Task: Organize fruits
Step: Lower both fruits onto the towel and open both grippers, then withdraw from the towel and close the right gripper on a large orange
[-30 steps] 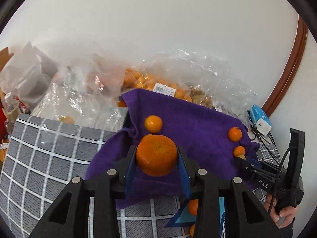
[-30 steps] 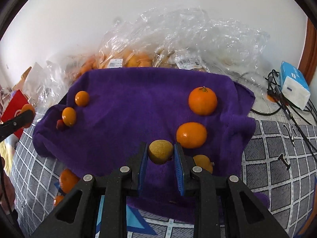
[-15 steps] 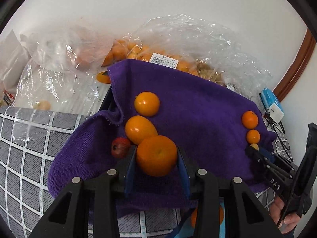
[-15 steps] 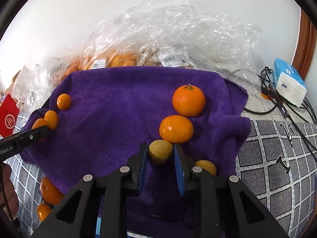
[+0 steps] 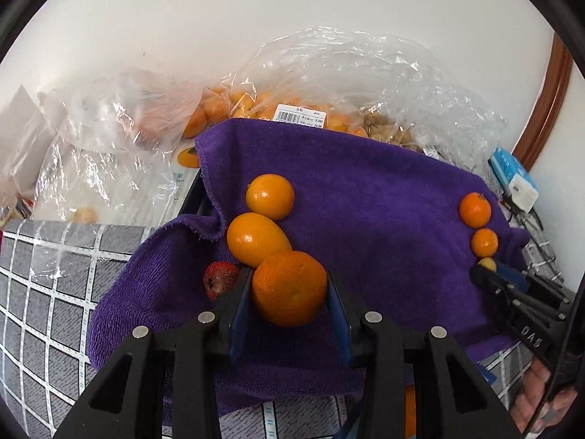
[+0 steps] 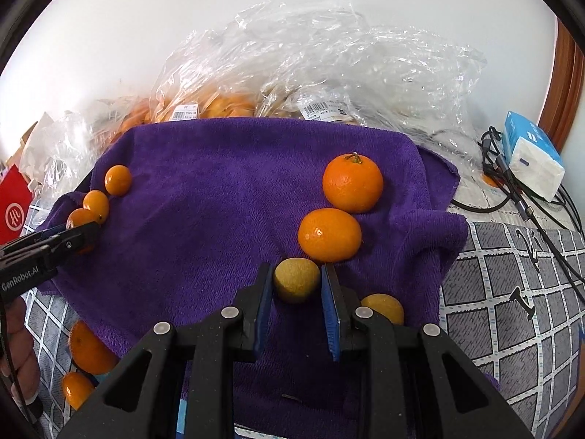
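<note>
Left gripper (image 5: 289, 294) clamps an orange (image 5: 289, 287), low over the purple towel (image 5: 365, 201) beside two others, likely extending that row. Right gripper (image 6: 297, 285) is closed on a small yellow fruit (image 6: 296, 280) below two oranges, probably sorted by size.

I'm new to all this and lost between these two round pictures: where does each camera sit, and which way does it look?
Left wrist view: on the left gripper, looking down along its jaws, shut on a large orange mandarin; a hand shows.
Right wrist view: on the right gripper, shut on a small yellow-green round fruit.
Both share the purple towel and each other's gripper.
</note>
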A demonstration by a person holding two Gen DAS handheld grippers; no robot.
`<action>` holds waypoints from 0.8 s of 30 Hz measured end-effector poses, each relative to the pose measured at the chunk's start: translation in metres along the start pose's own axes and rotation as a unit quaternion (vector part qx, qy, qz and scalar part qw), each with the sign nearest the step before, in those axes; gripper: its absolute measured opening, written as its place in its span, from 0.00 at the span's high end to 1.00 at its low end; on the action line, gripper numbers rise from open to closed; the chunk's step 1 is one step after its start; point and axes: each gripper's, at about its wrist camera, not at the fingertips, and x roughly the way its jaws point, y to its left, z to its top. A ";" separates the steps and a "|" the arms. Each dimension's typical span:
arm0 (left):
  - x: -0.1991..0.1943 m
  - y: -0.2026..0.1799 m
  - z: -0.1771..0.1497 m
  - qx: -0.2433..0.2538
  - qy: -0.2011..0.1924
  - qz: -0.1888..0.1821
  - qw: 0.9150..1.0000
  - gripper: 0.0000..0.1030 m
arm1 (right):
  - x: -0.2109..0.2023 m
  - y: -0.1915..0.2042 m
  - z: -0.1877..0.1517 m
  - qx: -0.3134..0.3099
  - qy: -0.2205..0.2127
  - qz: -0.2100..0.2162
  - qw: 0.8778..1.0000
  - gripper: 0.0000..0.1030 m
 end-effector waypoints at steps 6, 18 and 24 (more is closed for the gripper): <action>-0.003 0.001 -0.002 -0.002 -0.008 -0.006 1.000 0.63 | -0.003 0.000 -0.001 0.003 -0.006 0.012 1.000 0.67; -0.044 0.004 0.011 -0.006 -0.059 -0.037 0.998 0.42 | -0.034 0.009 0.006 0.009 -0.043 0.021 0.999 0.52; -0.079 0.010 0.009 -0.005 -0.075 -0.031 0.997 0.40 | -0.067 0.028 0.003 -0.001 -0.048 0.019 0.999 0.52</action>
